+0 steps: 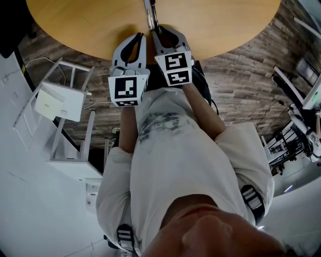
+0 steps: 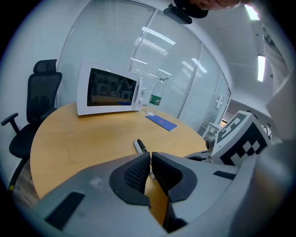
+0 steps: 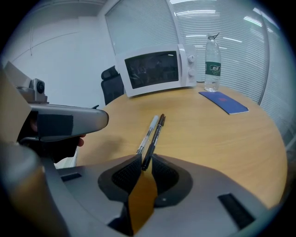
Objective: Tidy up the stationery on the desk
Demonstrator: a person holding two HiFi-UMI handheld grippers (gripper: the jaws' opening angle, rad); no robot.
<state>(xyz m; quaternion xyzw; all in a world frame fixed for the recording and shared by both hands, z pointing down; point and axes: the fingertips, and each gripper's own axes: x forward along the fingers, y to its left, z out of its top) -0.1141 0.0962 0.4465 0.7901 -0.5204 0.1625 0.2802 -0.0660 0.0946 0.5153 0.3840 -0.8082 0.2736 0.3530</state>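
Two pens lie side by side on the round wooden table (image 1: pixel 90 25): a clear white pen (image 3: pixel 149 131) and a black pen (image 3: pixel 156 134). In the head view the pens (image 1: pixel 150 15) sit just beyond both grippers. My right gripper (image 3: pixel 146 163) stands open, and the black pen's near end lies between its pads with a thin gap on each side. My left gripper (image 2: pixel 151 158), just left of the right one, is shut with nothing between its pads. Both grippers hang over the table's near edge.
At the far side of the table stand a white microwave (image 3: pixel 155 69) and a water bottle (image 3: pixel 212 65), with a blue booklet (image 3: pixel 224 102) lying near them. A black office chair (image 2: pixel 34 106) is behind the table. A white stand (image 1: pixel 57 103) is on the floor to my left.
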